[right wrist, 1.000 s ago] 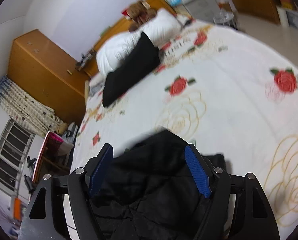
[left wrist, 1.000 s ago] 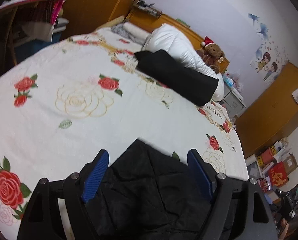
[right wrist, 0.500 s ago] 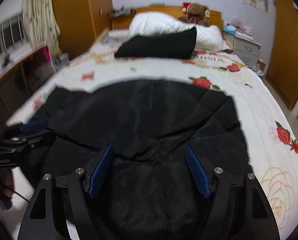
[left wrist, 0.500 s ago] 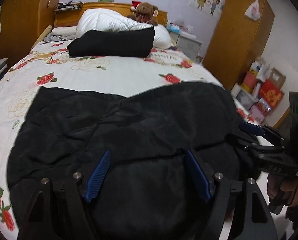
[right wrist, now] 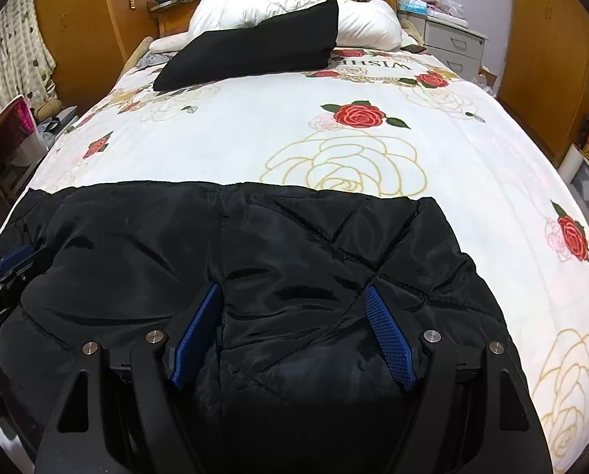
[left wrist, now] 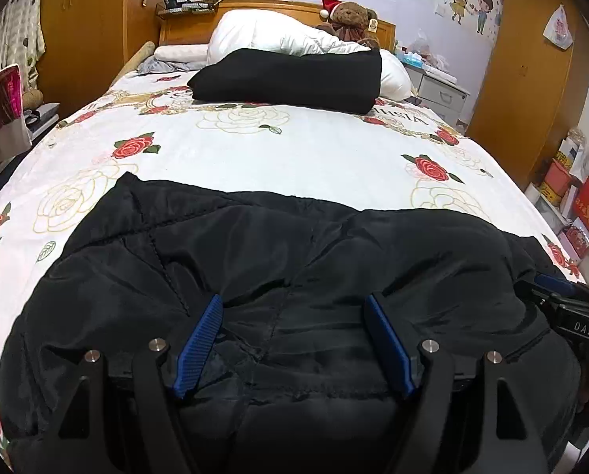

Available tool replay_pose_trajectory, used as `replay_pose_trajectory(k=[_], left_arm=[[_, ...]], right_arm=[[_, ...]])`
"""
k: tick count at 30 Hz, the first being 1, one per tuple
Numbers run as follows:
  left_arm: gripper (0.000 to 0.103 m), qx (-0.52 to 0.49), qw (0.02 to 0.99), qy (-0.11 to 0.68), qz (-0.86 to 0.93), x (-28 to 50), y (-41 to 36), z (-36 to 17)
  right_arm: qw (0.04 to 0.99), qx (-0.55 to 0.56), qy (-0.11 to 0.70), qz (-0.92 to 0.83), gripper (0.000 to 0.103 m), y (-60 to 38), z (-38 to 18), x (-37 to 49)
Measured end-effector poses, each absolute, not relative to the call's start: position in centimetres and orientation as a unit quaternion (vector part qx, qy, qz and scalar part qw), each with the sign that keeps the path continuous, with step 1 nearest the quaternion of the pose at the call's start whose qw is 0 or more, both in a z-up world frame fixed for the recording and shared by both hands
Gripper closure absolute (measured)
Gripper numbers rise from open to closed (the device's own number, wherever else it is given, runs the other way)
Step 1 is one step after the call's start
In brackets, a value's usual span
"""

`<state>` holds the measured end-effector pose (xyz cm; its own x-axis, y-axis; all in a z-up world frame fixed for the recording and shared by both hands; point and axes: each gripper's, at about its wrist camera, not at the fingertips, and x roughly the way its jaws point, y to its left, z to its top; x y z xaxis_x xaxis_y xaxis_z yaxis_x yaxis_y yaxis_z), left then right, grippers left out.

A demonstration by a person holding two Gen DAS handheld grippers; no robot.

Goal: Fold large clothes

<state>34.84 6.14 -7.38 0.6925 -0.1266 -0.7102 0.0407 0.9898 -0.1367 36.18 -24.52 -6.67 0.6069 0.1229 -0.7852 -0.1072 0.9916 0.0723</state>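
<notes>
The black quilted jacket (left wrist: 294,276) now lies spread across the near end of the bed (left wrist: 294,150), its far hem running roughly straight across the rose-print sheet. One second earlier both wrist views showed only a small bunched portion of it beneath steeply rolled cameras; half a second earlier it was already fanned out, and it has since settled flatter, with both views now level and lower over the fabric.

The left gripper (left wrist: 294,339) has its fingers spread wide. Its jaws closed slightly during the last second, but the blue pads (left wrist: 199,347) do not visibly clamp any fabric; the cloth simply lies under and between them. The right gripper (right wrist: 294,331) likewise stands wide, with its pads (right wrist: 389,339) resting over the quilted surface and pinching nothing (no fold of cloth rises between them). Each gripper also appears at the edge of the other's view, one at either side of the garment.

Judgement: the lay-out step appears complete, and the jacket is ready for its first fold. A folded black garment (left wrist: 290,79) already rests against the white duvet (left wrist: 278,35) near the headboard, well apart from the jacket, beside a teddy bear (left wrist: 347,15).
</notes>
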Motion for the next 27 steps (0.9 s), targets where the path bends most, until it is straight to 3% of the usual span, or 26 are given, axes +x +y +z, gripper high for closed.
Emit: replay_pose_trajectory(k=[7,11,14,20,27], left_arm=[[0.027,-0.031,0.902,0.428,-0.041,36.2,5.8,-5.8],[0.027,0.002,0.921,0.388,-0.027,36.8,7.4,-3.2],[0.026,0.02,0.911,0.411,0.006,38.9,9.6,-4.9],[0.026,-0.093,0.899,0.429,0.013,39.7,14.3,-9.1],[0.025,-0.116,0.904,0.411,0.01,39.4,14.4,-10.2]], right_arm=[[0.893,0.018,0.446,0.06,0.029,-24.8,-5.5,36.3],[0.91,0.022,0.412,0.041,0.033,-26.1,-3.0,35.6],[0.9,0.021,0.436,0.008,0.033,-27.9,-4.6,37.1],[0.889,0.051,0.455,-0.003,0.033,-29.9,-7.7,39.0],[0.89,0.061,0.452,0.002,0.033,-29.9,-9.0,39.4]])
